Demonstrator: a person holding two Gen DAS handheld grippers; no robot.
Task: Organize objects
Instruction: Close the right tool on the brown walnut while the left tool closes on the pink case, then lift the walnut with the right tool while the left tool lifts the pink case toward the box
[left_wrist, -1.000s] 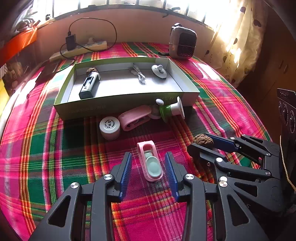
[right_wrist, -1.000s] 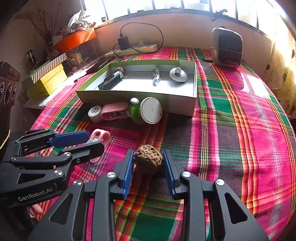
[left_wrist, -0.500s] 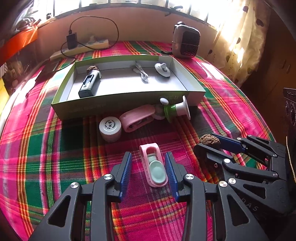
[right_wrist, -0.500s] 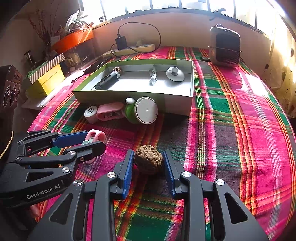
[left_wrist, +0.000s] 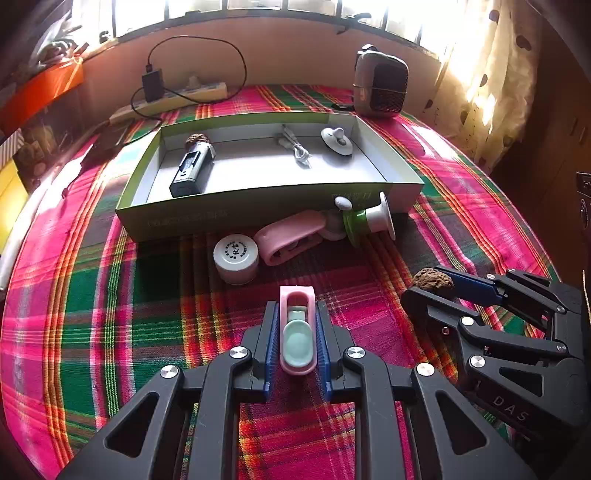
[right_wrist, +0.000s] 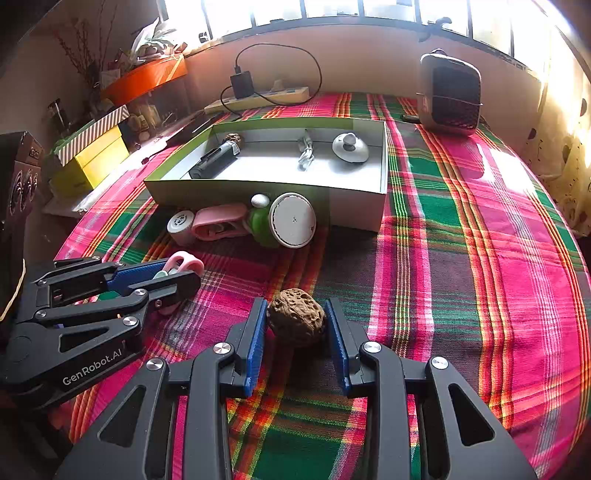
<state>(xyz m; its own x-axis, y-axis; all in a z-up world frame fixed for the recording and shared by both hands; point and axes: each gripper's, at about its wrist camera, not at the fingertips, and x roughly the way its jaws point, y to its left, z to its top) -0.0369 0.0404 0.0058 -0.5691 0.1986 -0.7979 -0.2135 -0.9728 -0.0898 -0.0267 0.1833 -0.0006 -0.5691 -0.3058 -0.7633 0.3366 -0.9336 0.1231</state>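
Observation:
My left gripper (left_wrist: 297, 321) is shut on a small pink clip with a mint pad (left_wrist: 297, 332) that lies on the plaid cloth; it also shows in the right wrist view (right_wrist: 183, 263). My right gripper (right_wrist: 297, 325) has its jaws on both sides of a brown walnut (right_wrist: 295, 320), touching or nearly touching it; the walnut also shows in the left wrist view (left_wrist: 433, 281). An open green box (left_wrist: 236, 216) behind holds a black device (left_wrist: 192, 168), a white cable (left_wrist: 295, 147) and a white knob (left_wrist: 338, 140).
In front of the box lie a white round jar (left_wrist: 236, 256), a larger pink clip (left_wrist: 291, 236) and a green-and-white spool (left_wrist: 369, 219). A small heater (left_wrist: 380, 86) and a power strip (left_wrist: 173, 98) stand at the back. Yellow boxes (right_wrist: 92, 155) sit left.
My left gripper's jaws have closed in on the small pink clip. My right gripper's jaws have narrowed slightly around the walnut. Both views have shifted a little.

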